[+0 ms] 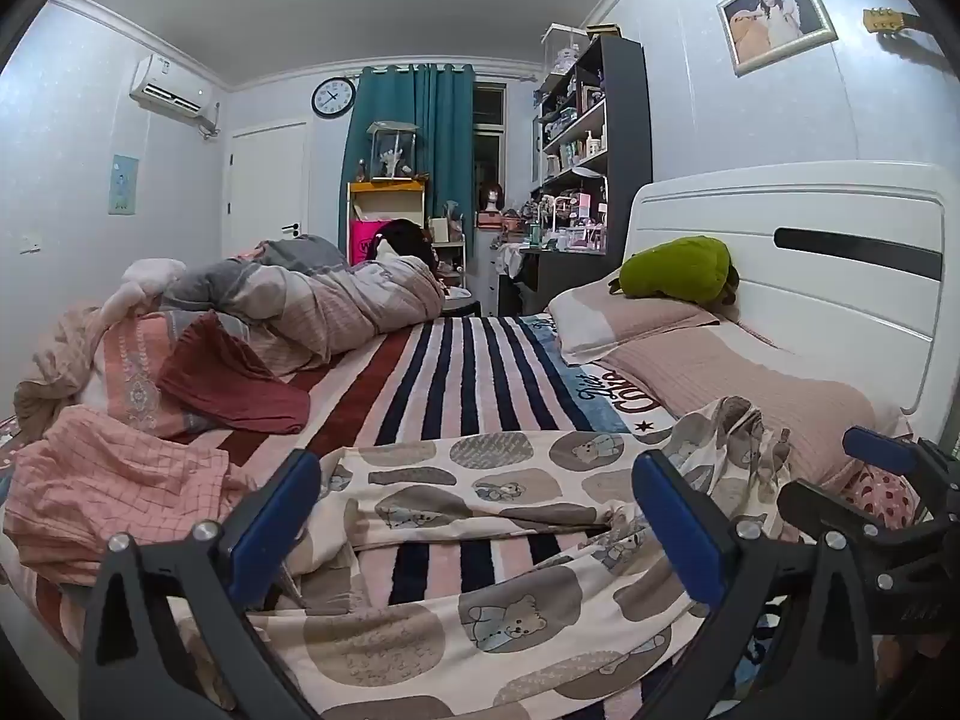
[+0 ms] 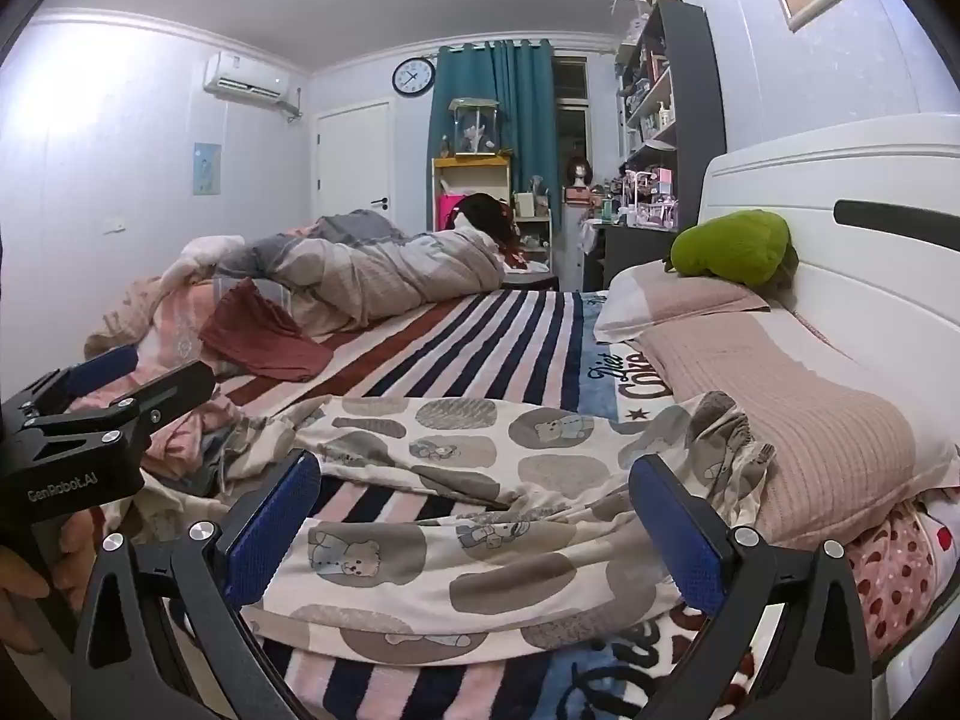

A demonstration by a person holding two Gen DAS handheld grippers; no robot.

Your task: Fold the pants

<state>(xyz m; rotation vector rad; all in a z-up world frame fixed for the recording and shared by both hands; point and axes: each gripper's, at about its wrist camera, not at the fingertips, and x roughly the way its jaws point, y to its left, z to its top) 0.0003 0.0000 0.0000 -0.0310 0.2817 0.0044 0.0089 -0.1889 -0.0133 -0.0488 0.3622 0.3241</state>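
Cream pants (image 1: 498,612) printed with brown patches and bears lie spread on the striped blanket (image 1: 456,372). Their two legs run leftward, and the gathered waistband (image 1: 738,438) lies against the pillow at the right. My left gripper (image 1: 480,516) hovers open just above the legs, with nothing between its blue pads. In the right wrist view the pants (image 2: 468,438) lie below my right gripper (image 2: 480,525), which is also open and empty, nearer the waistband (image 2: 720,426). The two grippers are side by side: the right gripper (image 1: 852,480) shows at the right edge and the left gripper (image 2: 138,378) at the left.
Two pink pillows (image 1: 738,378) and a green plush (image 1: 678,267) sit by the white headboard (image 1: 810,252). A rolled quilt (image 1: 336,300), a dark red cloth (image 1: 234,384) and a pink checked garment (image 1: 114,480) lie on the left. A hand (image 2: 24,582) holds the left gripper.
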